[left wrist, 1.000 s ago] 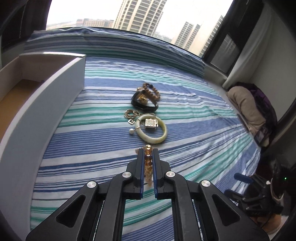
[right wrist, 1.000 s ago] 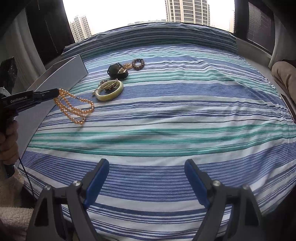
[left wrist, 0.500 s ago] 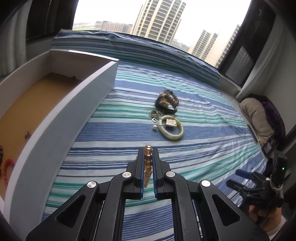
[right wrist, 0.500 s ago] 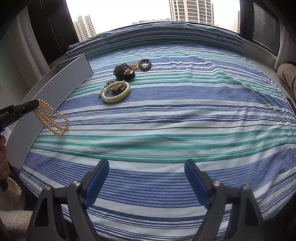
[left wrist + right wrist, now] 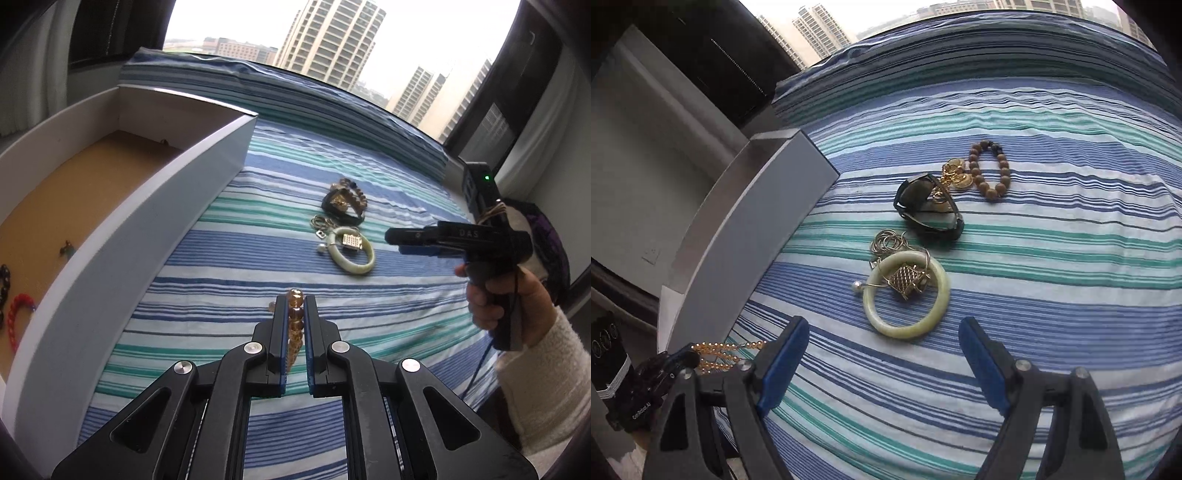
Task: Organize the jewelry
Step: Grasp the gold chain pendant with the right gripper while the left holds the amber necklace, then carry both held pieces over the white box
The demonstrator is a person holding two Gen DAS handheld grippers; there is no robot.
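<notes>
While the left gripper (image 5: 295, 306) pinches an amber bead string (image 5: 295, 317) between its closed fingers, the left wrist view shows a white box (image 5: 155, 206) at nine o'clock, red chain (image 5: 16, 317) inside; a jade bangle (image 5: 352, 254) lies on the striped bed (image 5: 229, 266) at twelve o'clock; the right gripper (image 5: 406, 240) hangs at two o'clock. From the right wrist view, the right gripper (image 5: 882, 354) gapes wide, holding nothing, just short of the bangle (image 5: 907, 295); wooden beads (image 5: 991, 175) lie at one o'clock; amber beads (image 5: 727, 354) dangle at nine o'clock.
</notes>
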